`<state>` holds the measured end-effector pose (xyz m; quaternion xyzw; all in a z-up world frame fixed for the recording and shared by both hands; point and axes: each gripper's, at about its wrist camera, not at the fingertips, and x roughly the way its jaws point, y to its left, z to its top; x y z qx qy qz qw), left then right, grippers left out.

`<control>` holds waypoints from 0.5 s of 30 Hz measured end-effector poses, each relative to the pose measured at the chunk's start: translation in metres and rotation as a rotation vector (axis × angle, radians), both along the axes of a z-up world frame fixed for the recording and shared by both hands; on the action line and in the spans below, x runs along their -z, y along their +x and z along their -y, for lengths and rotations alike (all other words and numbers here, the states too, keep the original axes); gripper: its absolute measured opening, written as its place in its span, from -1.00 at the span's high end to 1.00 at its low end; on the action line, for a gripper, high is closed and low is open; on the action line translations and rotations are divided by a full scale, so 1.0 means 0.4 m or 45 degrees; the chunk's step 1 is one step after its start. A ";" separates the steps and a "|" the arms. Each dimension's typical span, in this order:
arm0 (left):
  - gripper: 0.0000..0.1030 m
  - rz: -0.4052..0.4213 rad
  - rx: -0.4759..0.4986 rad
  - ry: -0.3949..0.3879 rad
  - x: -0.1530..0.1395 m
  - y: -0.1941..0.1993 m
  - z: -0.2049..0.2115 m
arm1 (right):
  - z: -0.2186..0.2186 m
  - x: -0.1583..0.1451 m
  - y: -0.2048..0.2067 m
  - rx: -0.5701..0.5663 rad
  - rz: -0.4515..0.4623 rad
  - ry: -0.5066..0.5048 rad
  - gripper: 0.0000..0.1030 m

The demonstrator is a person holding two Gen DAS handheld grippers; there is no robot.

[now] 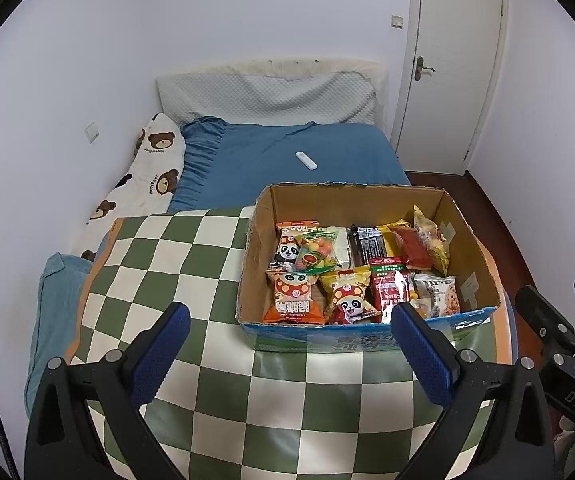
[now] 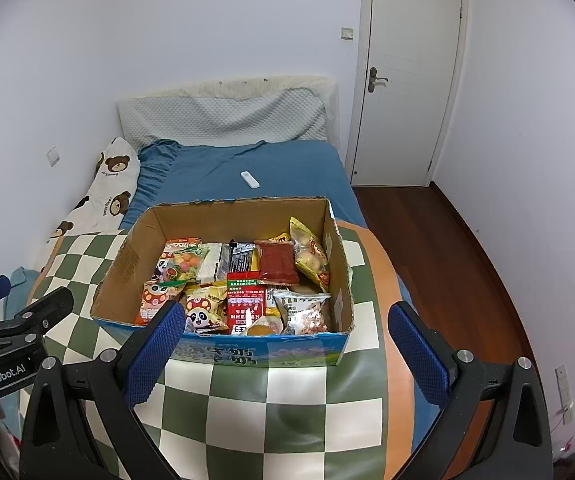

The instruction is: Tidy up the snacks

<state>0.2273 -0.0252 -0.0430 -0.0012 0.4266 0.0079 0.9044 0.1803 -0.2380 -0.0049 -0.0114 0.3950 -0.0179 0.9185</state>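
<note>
An open cardboard box (image 1: 255, 264) (image 2: 119, 272) sits on a green and white checkered mat (image 1: 175, 264) (image 2: 287, 408) on the bed. It holds several snack packets: an orange panda packet (image 1: 293, 296) (image 2: 153, 300), a yellow panda packet (image 1: 349, 290) (image 2: 203, 310), a red packet (image 1: 387, 284) (image 2: 245, 302) and a black bar (image 1: 367, 242) (image 2: 241, 260). My left gripper (image 1: 289, 314) is open and empty, just short of the box's near wall. My right gripper (image 2: 287, 318) is open and empty at the same wall.
A white remote (image 1: 306, 160) (image 2: 250, 179) lies on the blue bedsheet (image 1: 279, 160) behind the box. A bear-print pillow (image 1: 143, 184) lies at the left by the wall. A closed white door (image 2: 407, 76) and wooden floor (image 2: 447, 260) are at the right.
</note>
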 end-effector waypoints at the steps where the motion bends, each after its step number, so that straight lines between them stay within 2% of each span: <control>1: -1.00 0.001 0.000 0.003 0.000 0.001 0.001 | 0.000 -0.001 0.001 -0.001 0.000 -0.002 -1.00; 15: -1.00 0.007 0.005 -0.001 -0.011 -0.003 0.003 | -0.001 -0.009 -0.005 -0.003 0.003 0.000 -1.00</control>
